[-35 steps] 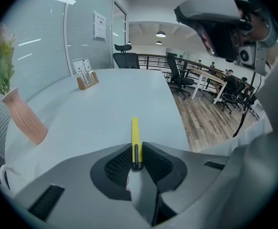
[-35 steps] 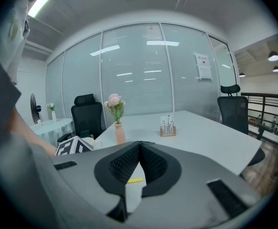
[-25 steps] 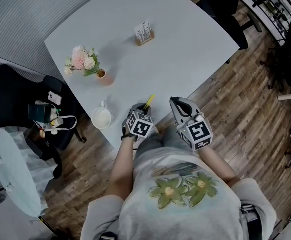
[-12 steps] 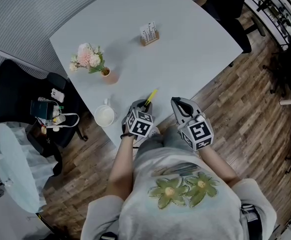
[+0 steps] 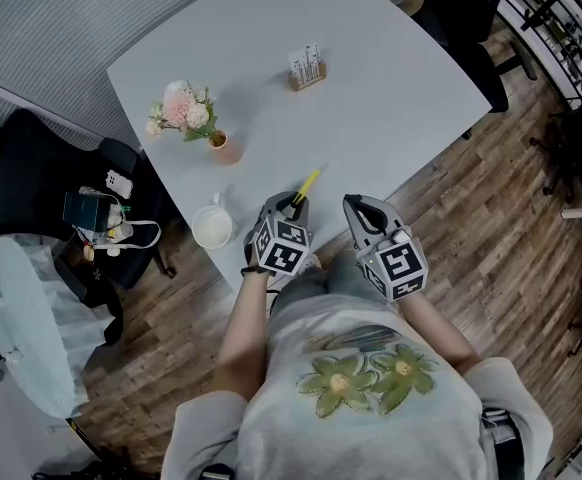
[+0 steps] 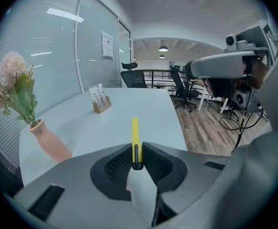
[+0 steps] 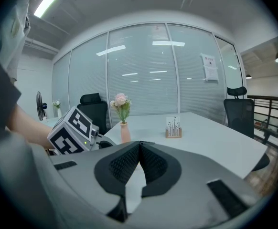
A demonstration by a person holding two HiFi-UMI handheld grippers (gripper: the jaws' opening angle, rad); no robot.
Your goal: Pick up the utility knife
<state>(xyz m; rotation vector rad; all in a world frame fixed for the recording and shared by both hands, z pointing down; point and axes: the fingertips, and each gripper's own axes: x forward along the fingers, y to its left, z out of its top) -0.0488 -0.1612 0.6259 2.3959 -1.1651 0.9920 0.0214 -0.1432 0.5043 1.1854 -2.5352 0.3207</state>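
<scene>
A slim yellow utility knife (image 5: 306,184) (image 6: 135,136) sticks out forward from my left gripper (image 5: 293,204) (image 6: 137,162), whose jaws are shut on its dark rear end. The knife hangs a little above the near edge of the pale table (image 5: 371,108). To the right, my right gripper (image 5: 356,206) (image 7: 139,145) hovers over the table's near edge with its jaws shut and nothing between them. In the right gripper view the left gripper's marker cube (image 7: 72,130) shows at the left.
On the table stand a pink vase with flowers (image 5: 193,118) (image 6: 31,123), a white mug (image 5: 214,230) near the front-left edge, and a small wooden card holder (image 5: 307,68) (image 6: 100,100). Black office chairs (image 5: 31,183) flank the table. A round glass side table (image 5: 26,328) sits at the left.
My left gripper has risen with the utility knife in it, lifting it off the table. The right gripper has kept still.
</scene>
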